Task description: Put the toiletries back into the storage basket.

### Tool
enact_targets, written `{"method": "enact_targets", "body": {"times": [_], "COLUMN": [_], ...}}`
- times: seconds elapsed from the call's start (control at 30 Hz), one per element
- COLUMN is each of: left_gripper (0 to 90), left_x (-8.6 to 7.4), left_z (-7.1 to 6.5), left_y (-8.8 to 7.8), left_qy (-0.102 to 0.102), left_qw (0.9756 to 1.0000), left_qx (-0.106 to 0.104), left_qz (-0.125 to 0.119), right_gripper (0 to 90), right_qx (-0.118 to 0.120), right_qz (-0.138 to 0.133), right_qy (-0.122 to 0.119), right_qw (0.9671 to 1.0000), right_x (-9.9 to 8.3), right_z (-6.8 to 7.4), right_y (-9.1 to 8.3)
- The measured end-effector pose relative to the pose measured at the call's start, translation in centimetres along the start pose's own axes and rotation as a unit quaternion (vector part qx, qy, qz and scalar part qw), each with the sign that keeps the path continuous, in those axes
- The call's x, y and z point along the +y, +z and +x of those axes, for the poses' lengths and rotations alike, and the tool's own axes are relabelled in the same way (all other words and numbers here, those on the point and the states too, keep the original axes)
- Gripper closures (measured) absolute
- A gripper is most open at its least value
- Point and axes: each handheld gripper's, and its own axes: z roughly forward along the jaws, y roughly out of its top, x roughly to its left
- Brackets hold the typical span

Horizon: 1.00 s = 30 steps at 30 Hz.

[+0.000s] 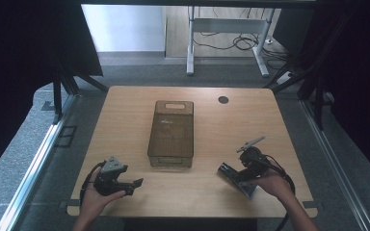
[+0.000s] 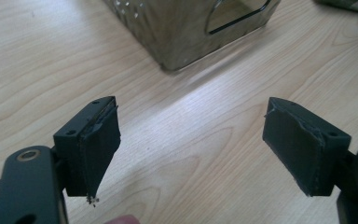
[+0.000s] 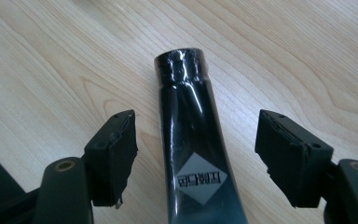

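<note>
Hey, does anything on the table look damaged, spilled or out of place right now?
Nothing is spilled. The black tube lies flat on the wooden table between the open jaws of the right hand-held gripper, outside the brown bin. The pad covering on the left hand-held gripper looks frayed at its edges.

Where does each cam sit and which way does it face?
High view: above the person's side, facing forward and down at the table; forearms, left gripper, right gripper show.
Left gripper view: on that gripper, facing the bin; open jaws.
Right gripper view: on that gripper, facing a black tube between open jaws.
Shared: the bin, high and left views.
</note>
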Motion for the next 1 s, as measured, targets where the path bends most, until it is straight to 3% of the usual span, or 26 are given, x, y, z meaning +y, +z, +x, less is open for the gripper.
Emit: {"method": "enact_targets", "body": {"times": [0.23,0.57,1.0], "left_gripper": [19.2,19.2,19.1], "left_x": [0.0,0.0,-0.1], "left_z": [0.3,0.1,0.0], "left_y": [-0.2,-0.1,0.3], "left_qy": [0.000,0.000,0.002], "left_qw": [1.0000,1.0000,1.0000], "left_qx": [-0.005,-0.004,-0.007], "left_qz": [-0.005,-0.002,0.007], "right_gripper": [27.8,27.4,36.7], "right_qx": [-0.001,-0.005,-0.031], "right_qz": [0.055,0.089,0.134], "right_qy": [-0.005,-0.012,-0.052], "right_qw": [0.9985,0.9959,0.9891], "right_x": [1.0,0.6,0.3], "right_z": [0.3,0.4,1.0], "right_y": [2.3,3.6,5.1]}}
